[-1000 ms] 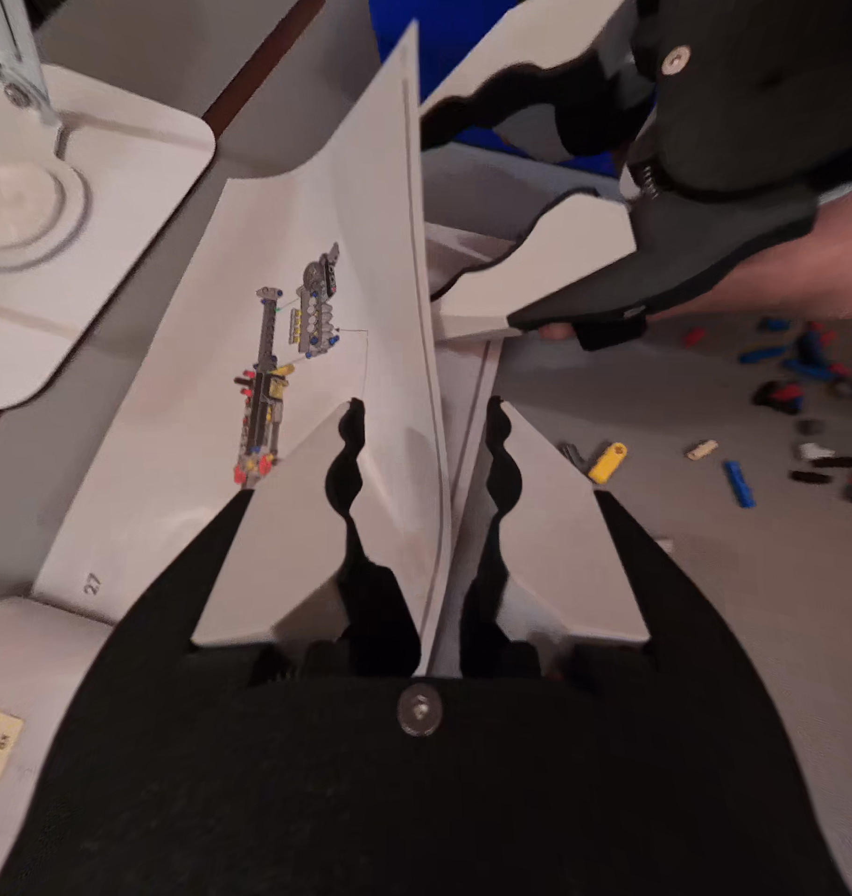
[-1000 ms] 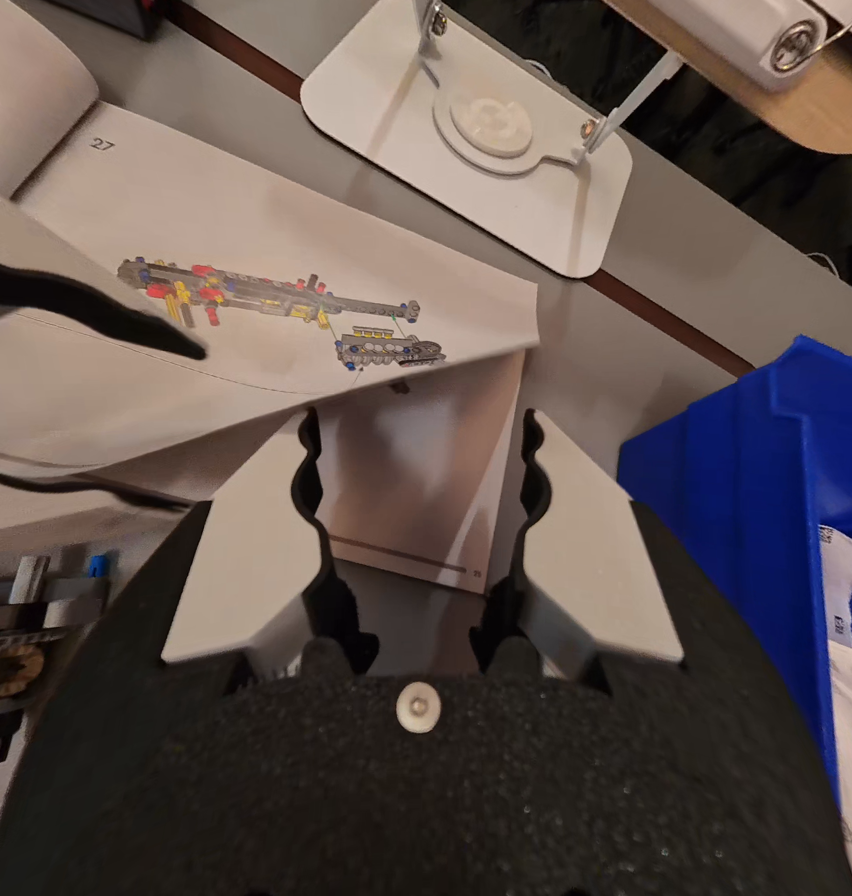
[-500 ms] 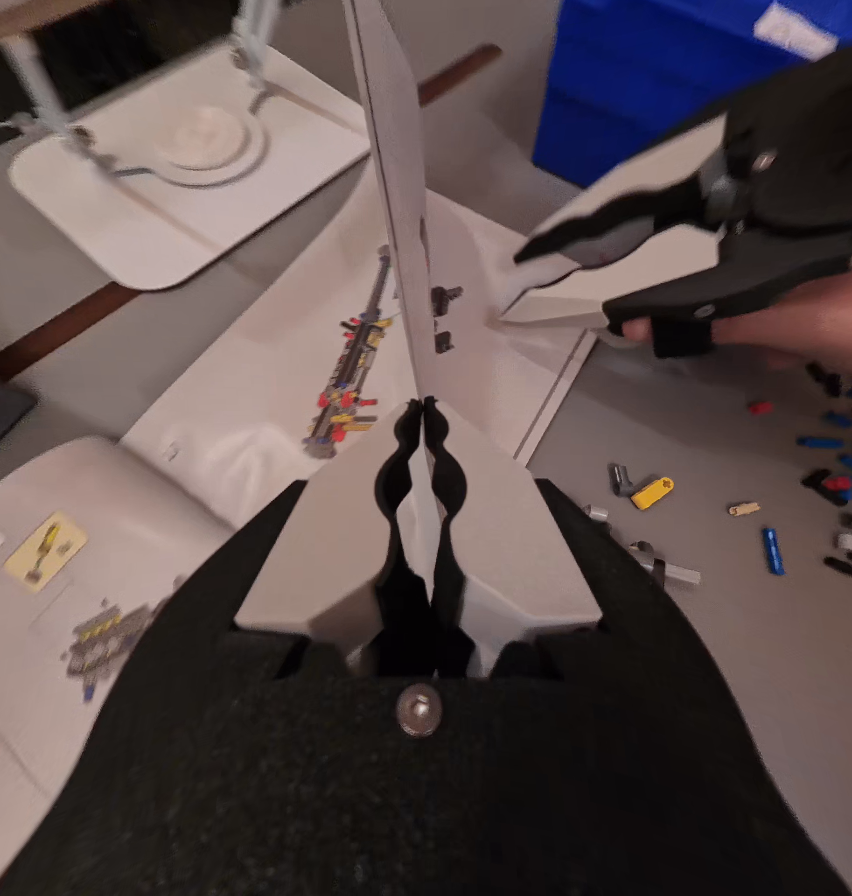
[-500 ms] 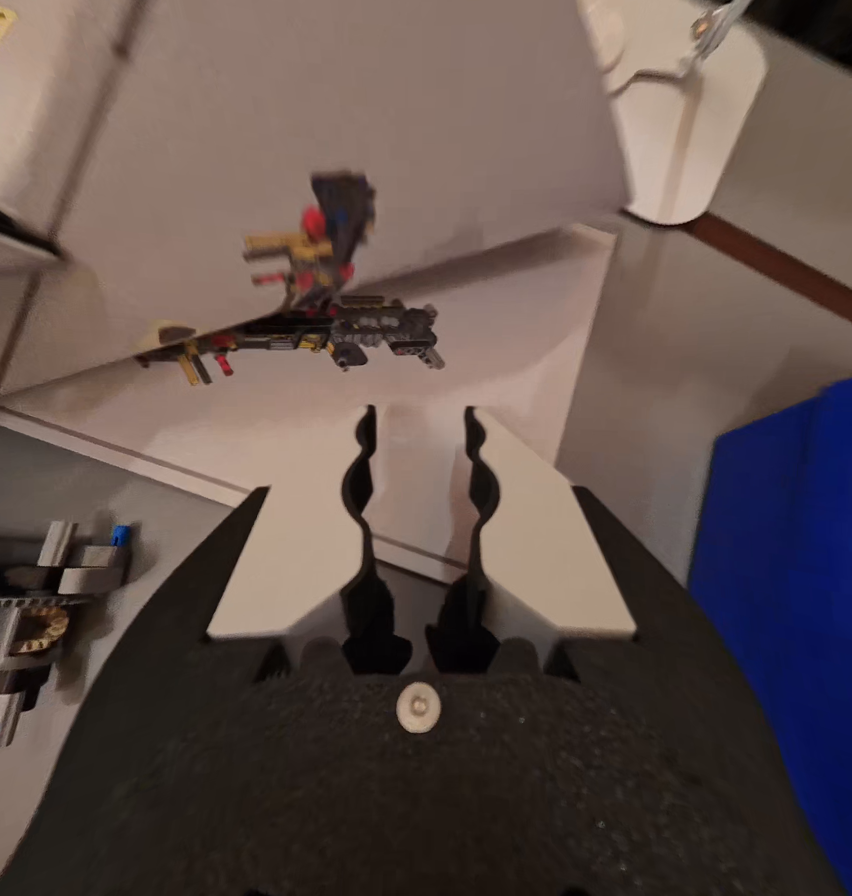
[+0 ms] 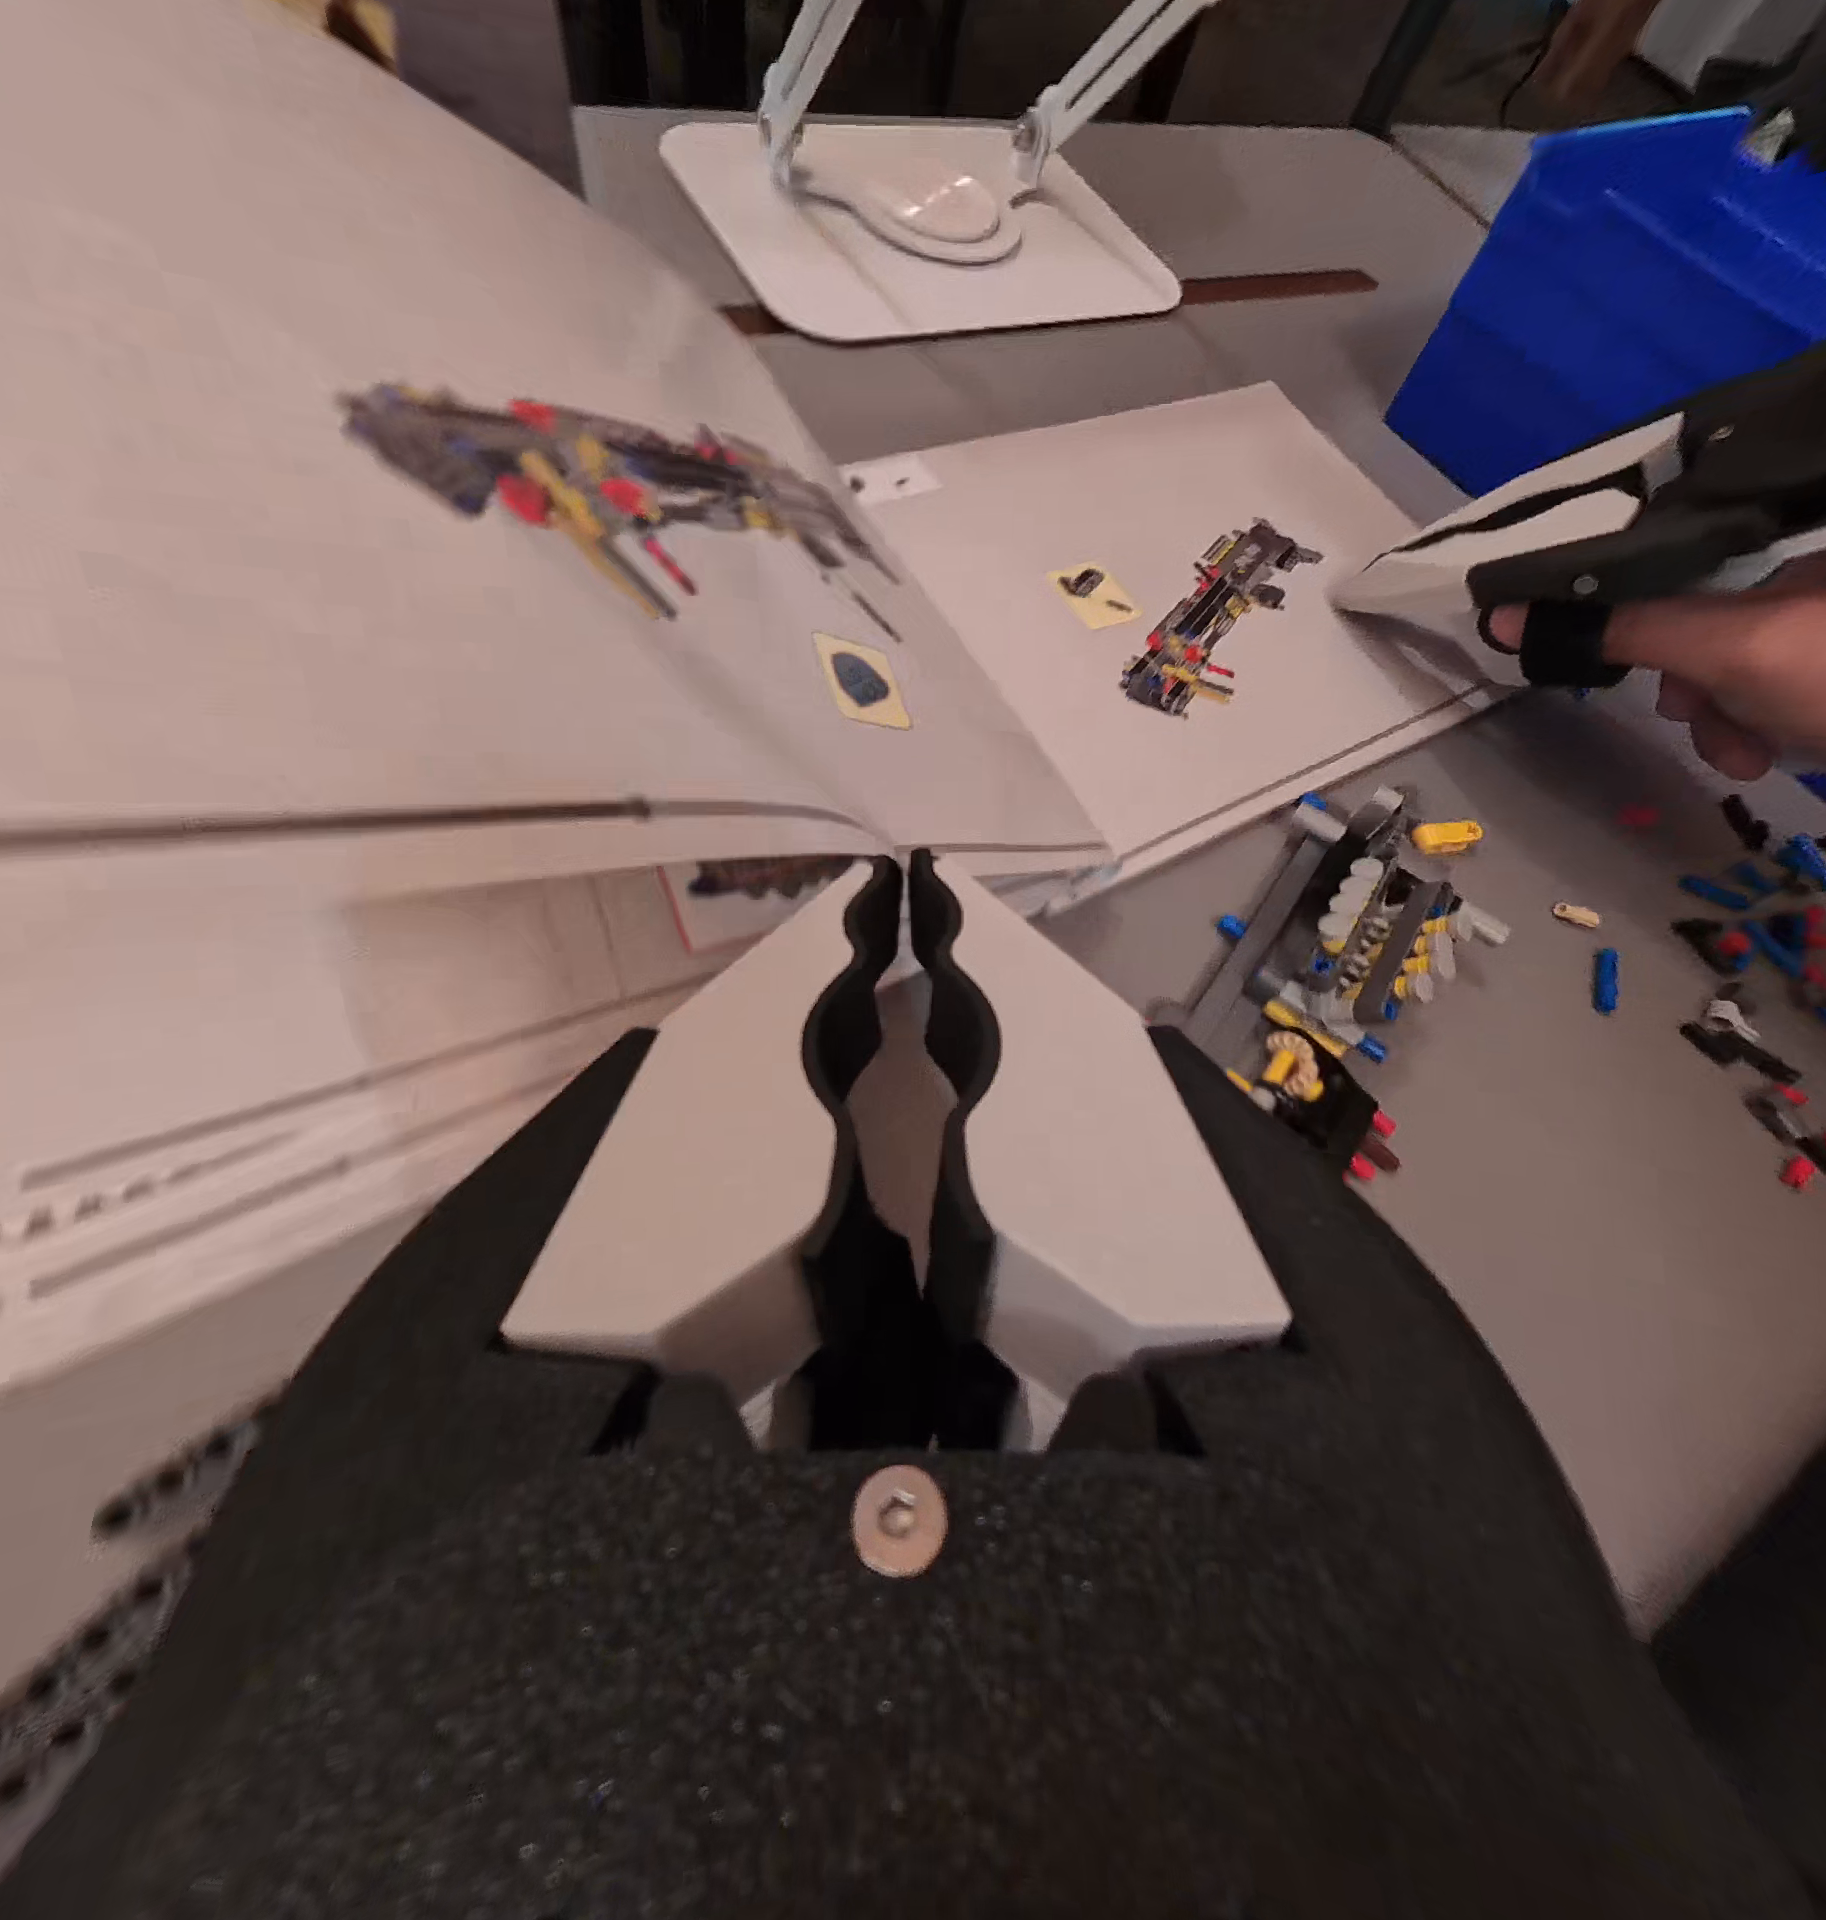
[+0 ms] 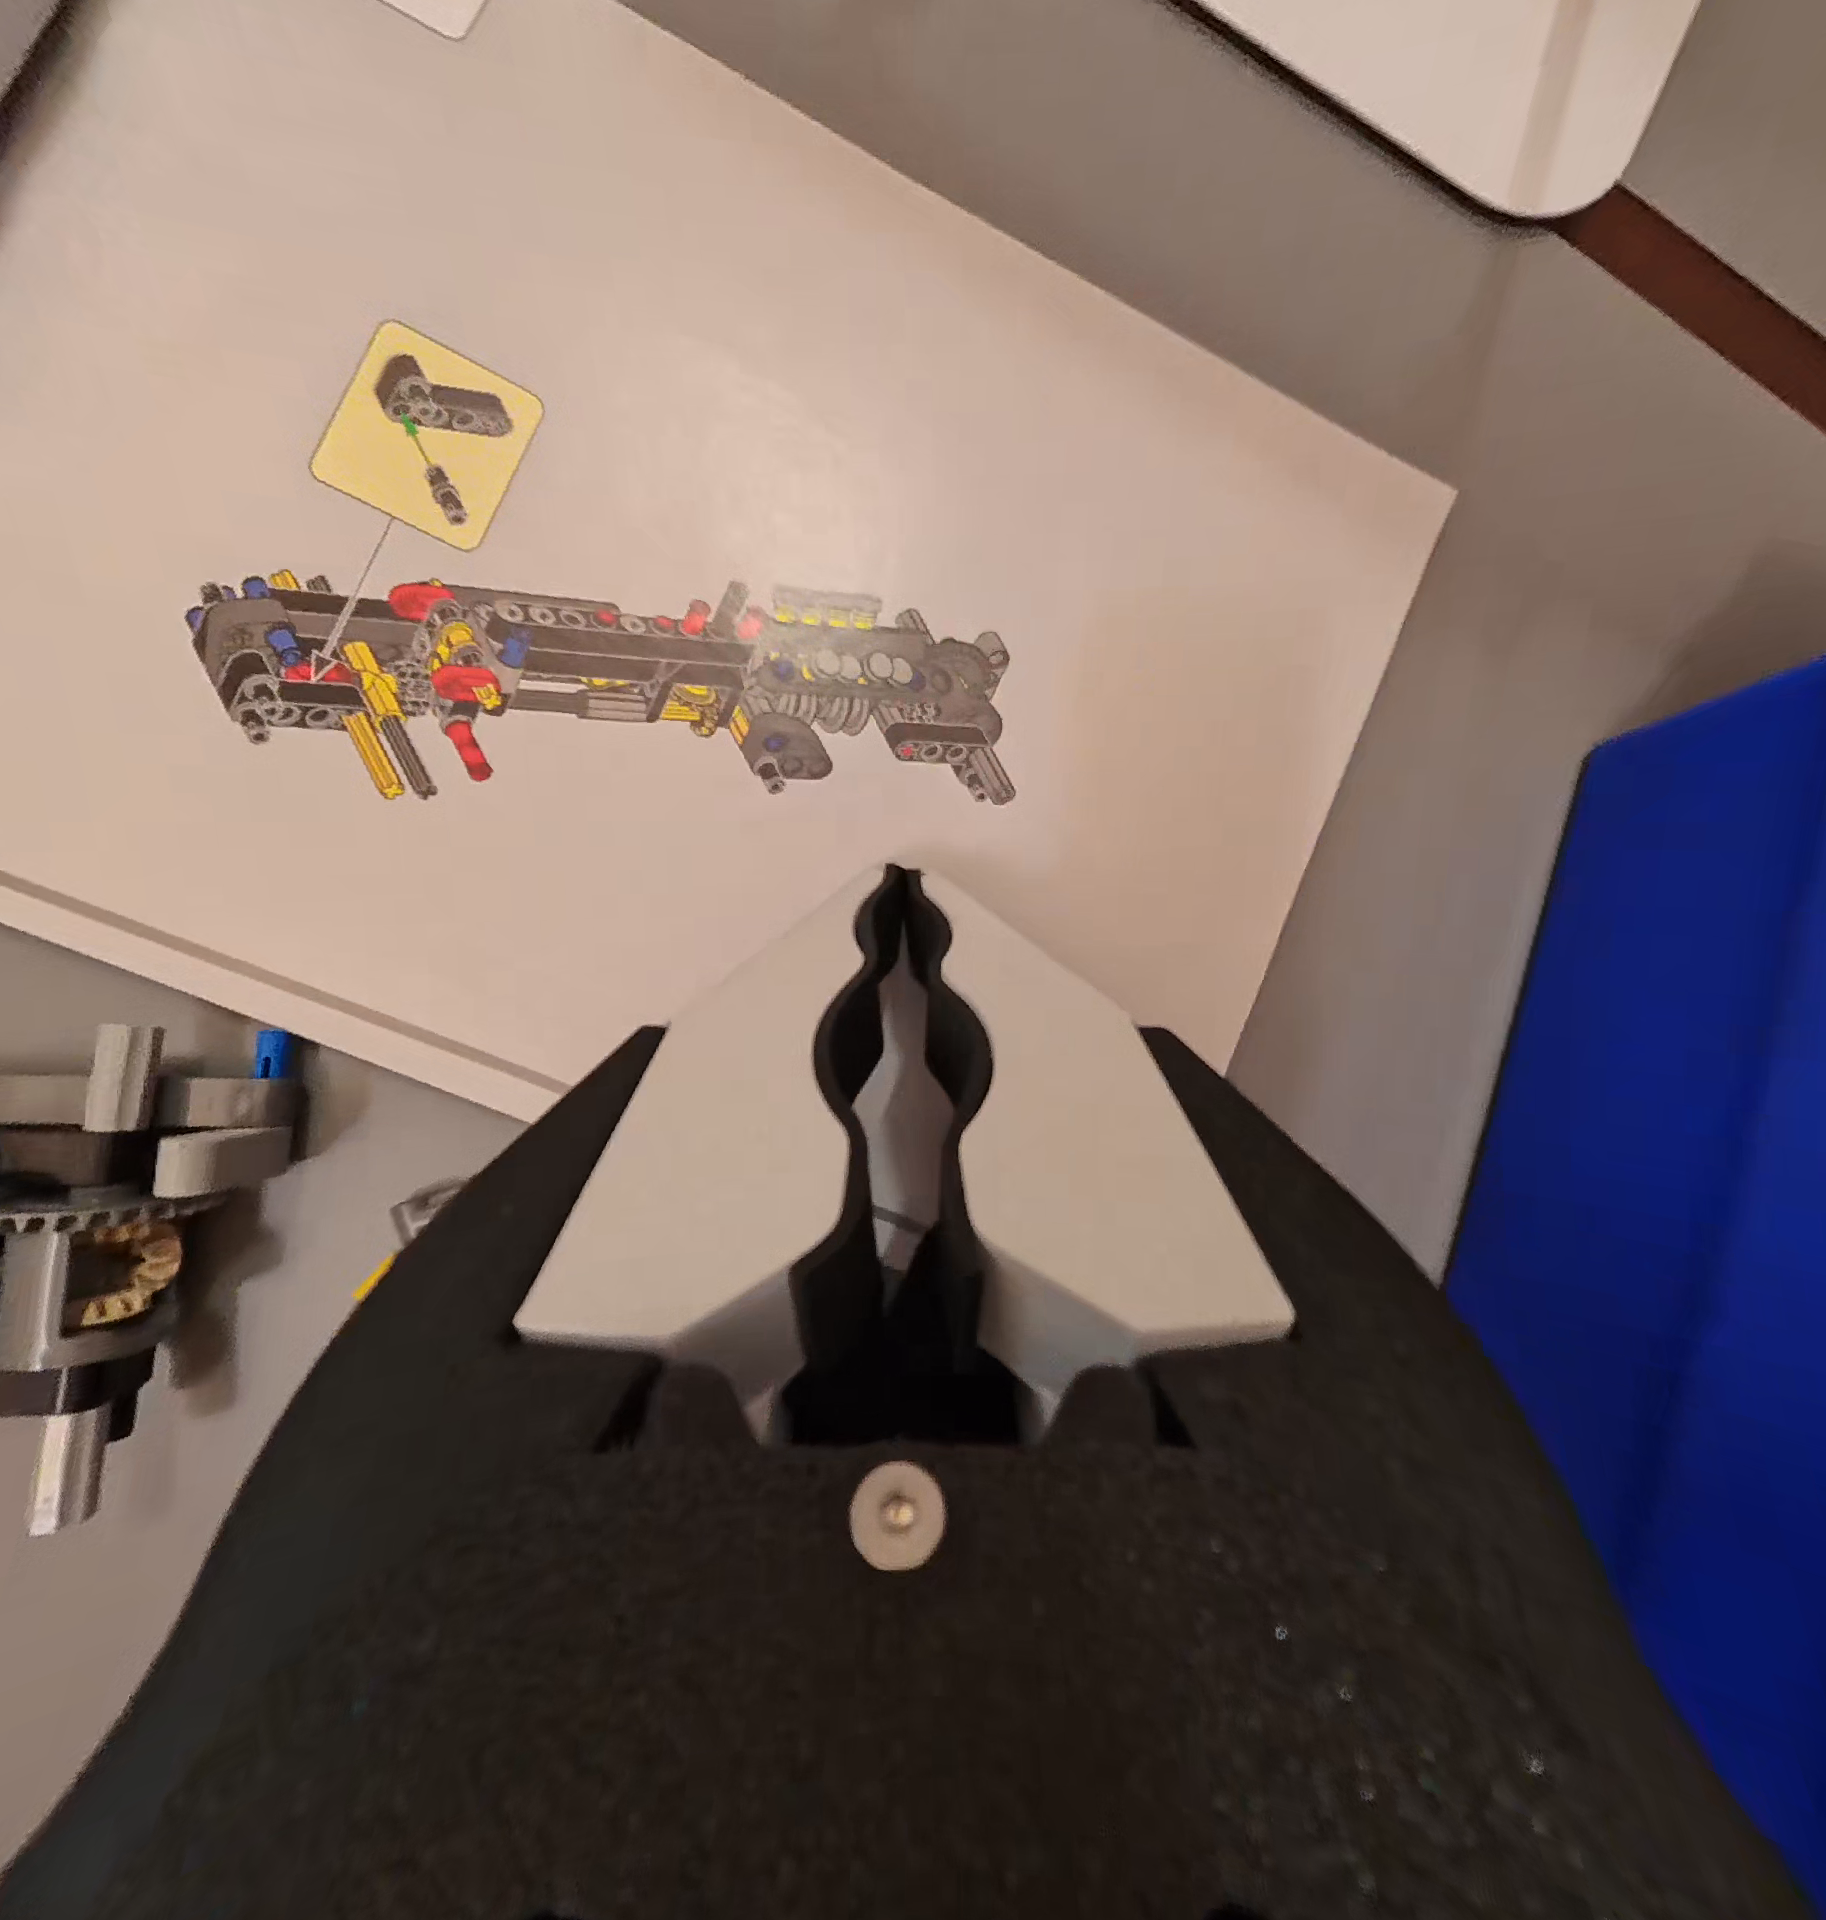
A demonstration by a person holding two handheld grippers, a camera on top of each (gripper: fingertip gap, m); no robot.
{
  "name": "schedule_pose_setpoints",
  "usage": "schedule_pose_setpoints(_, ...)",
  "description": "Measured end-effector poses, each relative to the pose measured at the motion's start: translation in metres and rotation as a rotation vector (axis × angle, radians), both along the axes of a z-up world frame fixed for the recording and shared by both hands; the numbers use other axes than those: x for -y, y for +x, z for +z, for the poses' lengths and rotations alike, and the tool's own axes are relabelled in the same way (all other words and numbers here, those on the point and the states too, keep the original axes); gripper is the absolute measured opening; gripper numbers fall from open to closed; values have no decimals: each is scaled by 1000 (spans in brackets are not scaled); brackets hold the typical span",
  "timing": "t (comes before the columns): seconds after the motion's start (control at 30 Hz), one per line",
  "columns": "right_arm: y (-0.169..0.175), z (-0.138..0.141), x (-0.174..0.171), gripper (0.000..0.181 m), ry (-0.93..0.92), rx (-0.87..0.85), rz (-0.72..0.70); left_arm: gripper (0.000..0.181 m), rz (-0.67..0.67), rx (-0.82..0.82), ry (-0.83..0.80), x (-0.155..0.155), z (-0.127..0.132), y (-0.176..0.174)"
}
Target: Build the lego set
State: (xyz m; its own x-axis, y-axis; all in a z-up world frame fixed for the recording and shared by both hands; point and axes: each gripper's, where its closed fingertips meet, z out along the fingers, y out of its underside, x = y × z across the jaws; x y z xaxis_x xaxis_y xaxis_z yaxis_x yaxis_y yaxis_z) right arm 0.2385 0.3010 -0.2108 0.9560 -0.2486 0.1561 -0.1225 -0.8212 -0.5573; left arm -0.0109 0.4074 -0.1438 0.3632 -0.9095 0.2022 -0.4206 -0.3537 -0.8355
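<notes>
Left claw clenched on raised booklet page; right claw clenched, empty, over open booklet on surface.

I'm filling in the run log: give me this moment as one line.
left gripper: shut on instruction booklet page, turning | right gripper: shut, over open page | lego assembly: on table, untouched

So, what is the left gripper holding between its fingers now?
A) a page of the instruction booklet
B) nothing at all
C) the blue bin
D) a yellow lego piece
A: the left gripper is pinched on the edge of a lifted page of the booklet.
</notes>
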Motion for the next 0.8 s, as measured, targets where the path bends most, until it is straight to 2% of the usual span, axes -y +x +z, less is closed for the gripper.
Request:
schedule_pose_setpoints(0.1, 2, 1, 4, 0, -56, 72, -13, 3, 48, 13, 58, 24, 10, -22)
schedule_pose_setpoints(0.17, 1, 17, -3, 0, -49, 190, 16, 3, 59, 38, 209, 45, 34, -23)
schedule_pose_setpoints(0.27, -46, 38, -42, 0, 107, 151, 214, 2, -43, 87, 356, 70, 74, 4)
schedule_pose_setpoints(0.33, -62, 31, -58, 0, 103, 97, 271, 4, -180, 33, 319, 74, 76, 43)
schedule_pose_setpoints(0.43, -54, 9, -62, 0, 40, 59, 241, 8, -373, -191, 129, 74, 38, 107)
schedule_pose_setpoints(0.53, -48, 0, -59, 0, 98, -69, 190, 3, -429, -333, 29, 62, -2, 157)
schedule_pose_setpoints(0.63, -46, 0, -56, 0, 204, -271, 134, 3, -425, -495, 40, 41, -44, 176)
schedule_pose_setpoints(0.73, -40, 0, -52, 0, 198, -250, 127, 2, -453, -601, 98, 25, -66, 168)
schedule_pose_setpoints(0.8, -39, 0, -52, 0, 186, -228, 120, 1, -452, -627, 160, 12, -67, 154)
